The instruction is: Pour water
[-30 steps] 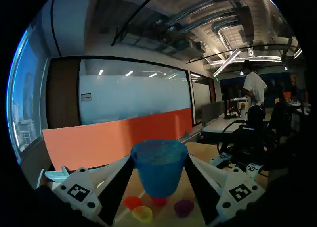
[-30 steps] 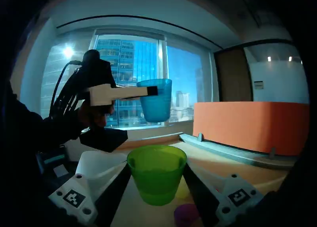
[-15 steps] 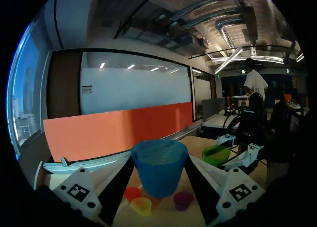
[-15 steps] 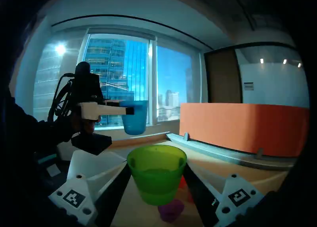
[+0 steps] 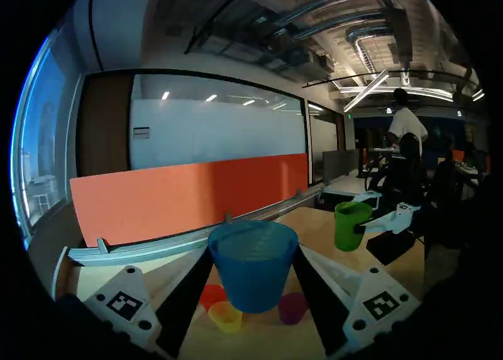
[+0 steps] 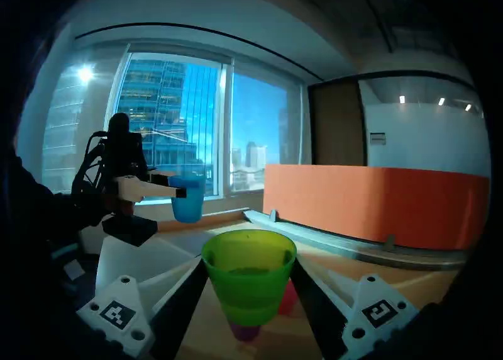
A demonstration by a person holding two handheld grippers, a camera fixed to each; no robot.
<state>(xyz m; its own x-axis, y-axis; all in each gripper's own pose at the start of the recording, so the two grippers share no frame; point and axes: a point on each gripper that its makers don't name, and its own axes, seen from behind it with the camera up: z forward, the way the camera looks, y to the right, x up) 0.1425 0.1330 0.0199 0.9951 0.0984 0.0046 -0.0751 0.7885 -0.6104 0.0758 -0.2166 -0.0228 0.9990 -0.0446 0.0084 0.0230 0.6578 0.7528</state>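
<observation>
Left gripper view sets the blue cup (image 5: pixel 253 277) right before us. It stands upright, pinched at both sides between the two dark fingers (image 5: pixel 187 291) of the left gripper (image 5: pixel 253 256), and is held above the wooden table (image 5: pixel 317 225). From here we cannot tell whether there is water in it.

Under it on the table stand three little cups close together: a small red cup (image 5: pixel 212 293), a small yellow cup (image 5: pixel 226 316) and a small purple cup (image 5: pixel 292 306). A square marker (image 5: pixel 124 304) sits on each white gripper body.

To the right of the blue cup and well apart from it, we see the green cup upright above the table, with white fingers reaching in from the right to grip it.

In the right gripper view the green cup (image 6: pixel 249 278) is close and upright. The right gripper (image 6: pixel 249 262) clasps it, one finger pressing on each side. The lower part looks darker through the wall, but we cannot tell if that is water. The small purple cup and the small red cup peek out from beneath it. Farther off to the left, the left gripper carries the blue cup in front of the window (image 6: pixel 182 121), through which we see towers.

Behind the table in the left gripper view run a grey rail (image 5: pixel 188 240) and an orange partition (image 5: pixel 188 193), with a frosted glass wall (image 5: pixel 214 130) above them. At the back right stands a person in a white shirt (image 5: pixel 407 122). Ceiling pipes (image 5: pixel 327 20) cross overhead.
</observation>
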